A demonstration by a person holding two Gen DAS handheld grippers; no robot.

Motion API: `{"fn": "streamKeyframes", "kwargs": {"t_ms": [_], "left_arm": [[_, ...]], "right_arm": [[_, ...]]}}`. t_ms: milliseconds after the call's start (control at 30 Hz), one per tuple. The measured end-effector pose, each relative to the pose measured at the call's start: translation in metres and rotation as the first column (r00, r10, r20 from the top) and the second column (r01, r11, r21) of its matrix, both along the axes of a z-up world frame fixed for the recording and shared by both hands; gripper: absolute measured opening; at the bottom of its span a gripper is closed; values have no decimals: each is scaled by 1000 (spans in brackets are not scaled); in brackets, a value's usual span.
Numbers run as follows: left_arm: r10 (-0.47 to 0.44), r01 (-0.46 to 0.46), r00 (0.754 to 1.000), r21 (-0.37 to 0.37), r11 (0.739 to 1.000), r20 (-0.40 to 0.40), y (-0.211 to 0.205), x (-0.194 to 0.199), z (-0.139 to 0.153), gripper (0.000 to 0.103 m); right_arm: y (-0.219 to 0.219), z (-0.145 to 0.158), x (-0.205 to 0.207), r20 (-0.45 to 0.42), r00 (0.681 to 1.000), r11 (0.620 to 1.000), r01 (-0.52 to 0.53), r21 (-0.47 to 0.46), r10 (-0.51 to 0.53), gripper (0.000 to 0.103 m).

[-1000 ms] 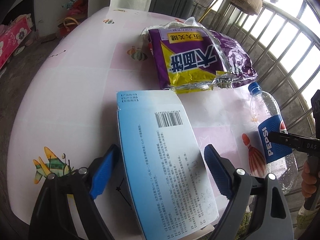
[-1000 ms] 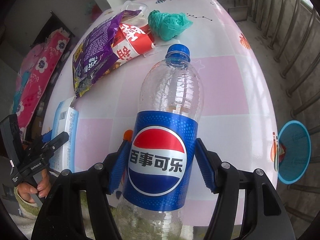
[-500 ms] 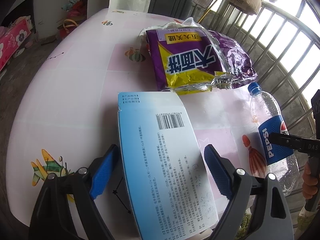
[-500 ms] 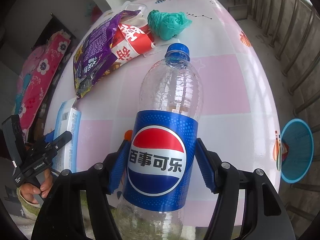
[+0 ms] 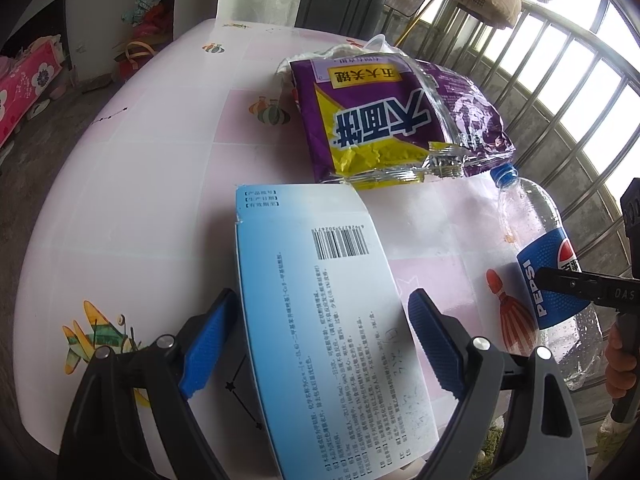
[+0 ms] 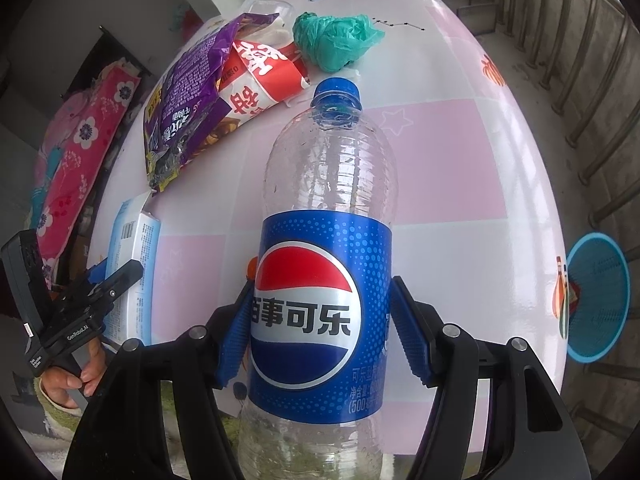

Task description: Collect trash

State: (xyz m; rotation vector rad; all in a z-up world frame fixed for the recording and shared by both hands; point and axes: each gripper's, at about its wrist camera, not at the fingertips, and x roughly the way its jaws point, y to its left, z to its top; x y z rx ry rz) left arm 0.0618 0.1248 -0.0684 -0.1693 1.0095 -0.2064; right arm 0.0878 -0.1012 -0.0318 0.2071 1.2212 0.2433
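My left gripper [image 5: 322, 300] is shut on a pale blue cardboard box [image 5: 328, 312] with a barcode, its blue pads at the box's two long edges. The box's near end hangs past the table edge. My right gripper [image 6: 322, 288] is shut on an empty Pepsi bottle [image 6: 328, 184], pads pressing the blue label, cap pointing away. In the right wrist view the box [image 6: 136, 248] and left gripper [image 6: 116, 280] show at the left; in the left wrist view the bottle [image 5: 548, 280] sits at the right. A purple snack bag [image 5: 392, 120] lies further back on the table.
The pink-and-white checked table [image 5: 140, 200] also holds a red-and-white wrapper [image 6: 260, 80] and a crumpled green plastic bag [image 6: 336, 40]. A blue mesh basket [image 6: 598, 296] stands on the floor beyond the table's right edge. Metal railing [image 5: 560, 100] runs along the right.
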Motion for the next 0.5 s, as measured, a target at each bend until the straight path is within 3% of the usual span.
{"fn": "streamKeyframes", "kwargs": {"t_ms": [500], "left_arm": [[15, -15, 1000, -14, 1000, 7, 4, -2, 2, 81]], "right_arm": [[0, 0, 1, -1, 1000, 1000, -6, 2, 6, 59]]}}
